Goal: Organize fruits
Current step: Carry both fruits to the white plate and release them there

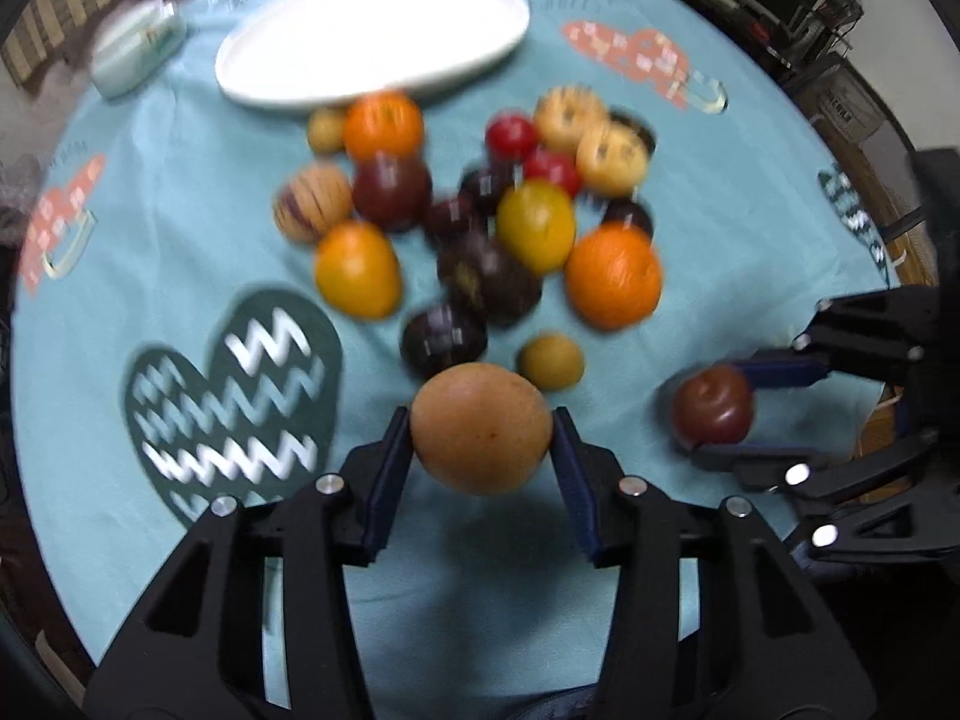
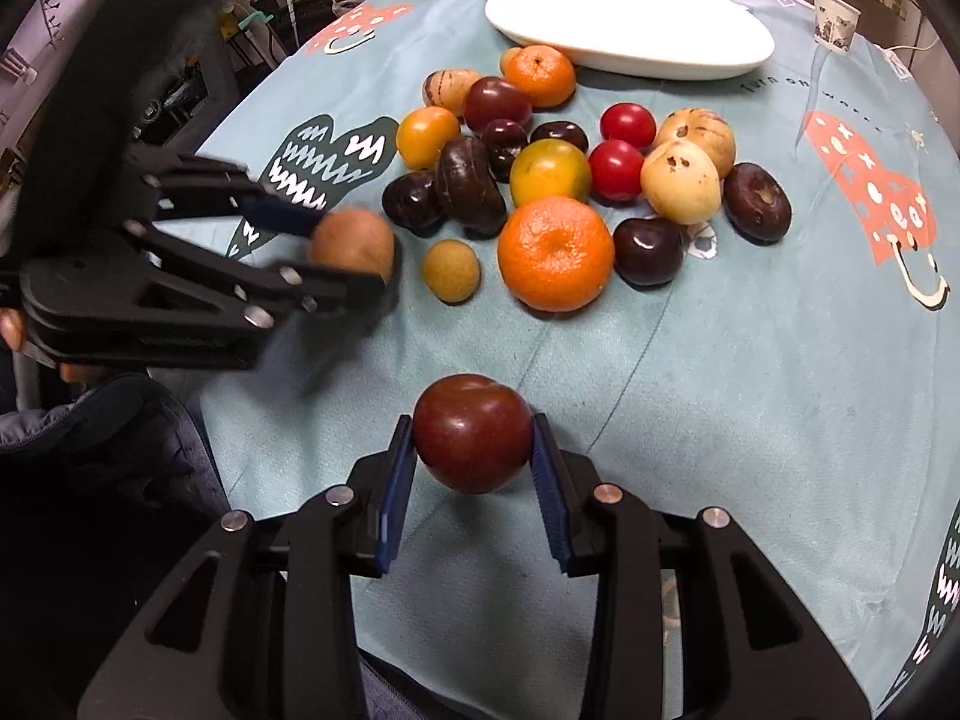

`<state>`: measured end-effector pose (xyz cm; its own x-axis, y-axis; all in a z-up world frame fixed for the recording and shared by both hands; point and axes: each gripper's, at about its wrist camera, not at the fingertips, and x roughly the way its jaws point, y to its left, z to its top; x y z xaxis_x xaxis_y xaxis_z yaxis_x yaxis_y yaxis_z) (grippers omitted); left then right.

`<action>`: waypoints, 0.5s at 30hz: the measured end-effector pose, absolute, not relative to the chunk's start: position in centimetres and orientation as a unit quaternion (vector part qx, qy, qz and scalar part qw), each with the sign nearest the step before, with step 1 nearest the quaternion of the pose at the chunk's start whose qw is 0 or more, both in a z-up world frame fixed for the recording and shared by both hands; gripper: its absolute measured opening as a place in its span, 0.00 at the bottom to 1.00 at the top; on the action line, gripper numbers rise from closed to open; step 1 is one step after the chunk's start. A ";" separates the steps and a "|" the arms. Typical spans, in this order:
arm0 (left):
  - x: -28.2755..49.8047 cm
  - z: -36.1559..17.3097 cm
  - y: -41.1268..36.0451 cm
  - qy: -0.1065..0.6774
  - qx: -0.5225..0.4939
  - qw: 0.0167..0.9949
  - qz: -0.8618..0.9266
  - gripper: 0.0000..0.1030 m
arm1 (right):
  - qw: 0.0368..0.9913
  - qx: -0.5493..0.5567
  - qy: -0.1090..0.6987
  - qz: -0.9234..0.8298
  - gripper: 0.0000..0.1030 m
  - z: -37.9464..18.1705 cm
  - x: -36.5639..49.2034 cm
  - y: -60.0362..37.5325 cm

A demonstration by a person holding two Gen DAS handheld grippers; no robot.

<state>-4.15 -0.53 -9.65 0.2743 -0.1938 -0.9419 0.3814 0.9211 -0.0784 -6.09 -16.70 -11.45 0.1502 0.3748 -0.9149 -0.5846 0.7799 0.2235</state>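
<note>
My left gripper (image 1: 480, 417) is shut on a round brown fruit (image 1: 480, 429), which hangs just above the teal cloth with its shadow beneath it. To its right, my right gripper (image 1: 723, 414) is shut on a dark red plum (image 1: 711, 405). The right wrist view shows the same plum (image 2: 473, 432) pinched between the blue pads of the right gripper (image 2: 473, 420). There the left gripper (image 2: 354, 252) comes in from the left with the brown fruit (image 2: 354, 237). A pile of fruit (image 2: 555, 180) lies beyond both: oranges, dark plums, red tomatoes and pale yellow fruit.
A white oval plate (image 2: 630, 24) sits behind the pile, with nothing on it. A paper cup (image 2: 837, 18) stands at the far right and a pale green box (image 1: 135, 51) at the far left. The round table's edge (image 2: 252, 360) runs near a person's blue sleeve (image 2: 120, 426).
</note>
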 end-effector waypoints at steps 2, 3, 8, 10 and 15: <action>-3.3 -8.0 -0.8 0.556 0.086 0.808 -0.176 0.46 | 0.755 -0.095 0.563 0.322 0.37 -10.9 -5.6 -16.7; -2.6 -7.1 -0.9 0.548 0.086 0.814 -0.173 0.46 | 0.757 -0.095 0.560 0.323 0.37 -10.6 -5.2 -16.7; 2.3 -3.3 -1.8 0.501 0.093 0.848 -0.147 0.46 | 0.792 -0.096 0.510 0.321 0.37 -6.5 -0.3 -16.7; 4.2 -2.4 -2.1 0.489 0.099 0.856 -0.134 0.46 | 0.807 -0.087 0.490 0.317 0.37 -4.9 2.2 -16.8; 10.4 -2.4 -2.7 0.477 0.092 0.868 -0.097 0.46 | 0.842 -0.061 0.457 0.280 0.37 -3.0 9.4 -17.3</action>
